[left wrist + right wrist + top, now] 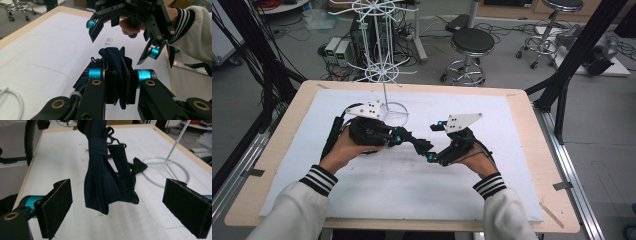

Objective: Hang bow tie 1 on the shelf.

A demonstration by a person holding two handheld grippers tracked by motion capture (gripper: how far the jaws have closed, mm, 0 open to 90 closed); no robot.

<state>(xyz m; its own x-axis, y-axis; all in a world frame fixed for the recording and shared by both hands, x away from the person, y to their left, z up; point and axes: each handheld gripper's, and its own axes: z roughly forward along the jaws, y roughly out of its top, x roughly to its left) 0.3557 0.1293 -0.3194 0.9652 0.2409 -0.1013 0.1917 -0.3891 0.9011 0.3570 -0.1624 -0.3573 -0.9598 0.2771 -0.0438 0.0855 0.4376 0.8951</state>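
Observation:
A dark navy bow tie (pixel 112 53) with its strap and hook hangs above the white mat. My left gripper (pixel 121 82) is shut on it, both pads pressing the fabric from either side. In the high view the left gripper (pixel 409 138) points right, with the bow tie (pixel 422 146) at its tips. My right gripper (pixel 122 202) is open wide, and the bow tie (pixel 100 180) hangs between its pads (pixel 57 205) without touching either. Seen from above, the right gripper (pixel 434 141) faces the left one across the tie.
A white wire rack (pixel 382 60) stands at the back of the mat, its ring base (pixel 160 167) close behind the tie. The white mat (pixel 362 190) covers the wooden table (pixel 277 145). Stools (pixel 472 45) and cables lie beyond the far edge.

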